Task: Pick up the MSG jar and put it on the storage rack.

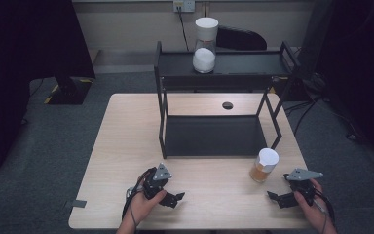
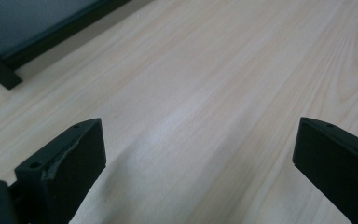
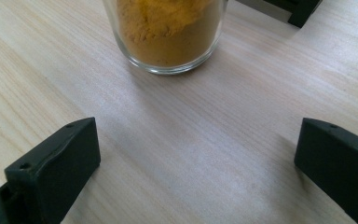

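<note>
- Bare wooden table lies open ahead of the left gripper.
- A glass jar of orange powder stands near, ahead of the right gripper.
- Behind it, the black shelf rack blocks the way.

overhead view; two low tabletop close-ups
</note>
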A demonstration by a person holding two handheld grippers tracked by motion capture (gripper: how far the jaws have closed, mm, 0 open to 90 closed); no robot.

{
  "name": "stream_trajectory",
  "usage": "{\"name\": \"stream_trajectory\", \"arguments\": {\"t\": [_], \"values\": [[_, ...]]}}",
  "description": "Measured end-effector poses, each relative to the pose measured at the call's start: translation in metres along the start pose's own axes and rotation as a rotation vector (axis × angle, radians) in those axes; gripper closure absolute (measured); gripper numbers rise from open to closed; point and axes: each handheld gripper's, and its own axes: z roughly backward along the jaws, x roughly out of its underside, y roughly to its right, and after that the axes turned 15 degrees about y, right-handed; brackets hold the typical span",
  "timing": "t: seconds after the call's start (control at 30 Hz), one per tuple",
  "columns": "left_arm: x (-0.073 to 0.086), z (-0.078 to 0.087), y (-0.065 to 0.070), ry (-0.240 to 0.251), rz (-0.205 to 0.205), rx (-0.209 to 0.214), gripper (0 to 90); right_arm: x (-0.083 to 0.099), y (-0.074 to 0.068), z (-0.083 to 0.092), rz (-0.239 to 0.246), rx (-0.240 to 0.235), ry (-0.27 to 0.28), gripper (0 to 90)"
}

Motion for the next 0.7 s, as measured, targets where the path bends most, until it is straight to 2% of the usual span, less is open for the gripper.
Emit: {"name": "stream_trajectory", "arguments": {"t": [0.1,0.2,0.3,0.33,0.37,0.7], "values": [[0.004,0.001,-0.002,-0.013,0.002,0.001,1.8,0.000,0.000,0.000,0.000,0.000,0.000,0.0],[0.008,0.001,-0.001,-0.036,-0.014,-0.010,1.9,0.000,0.000,0.000,0.002,0.000,0.000,0.0],[0.013,0.002,0.000,-0.023,-0.034,-0.007,0.7,0.000,0.000,0.000,0.000,0.000,-0.001,0.0],[0.014,0.001,0.001,-0.022,-0.064,-0.005,0.2,0.000,0.000,0.000,0.000,0.000,-0.001,0.0],[0.018,0.002,0.001,-0.006,-0.068,-0.004,0.0,0.000,0.000,0.000,0.000,0.000,-0.002,0.0],[0.020,0.002,0.001,0.003,-0.069,-0.005,0.0,0.000,-0.003,0.000,-0.008,0.014,-0.003,0.0]]}}
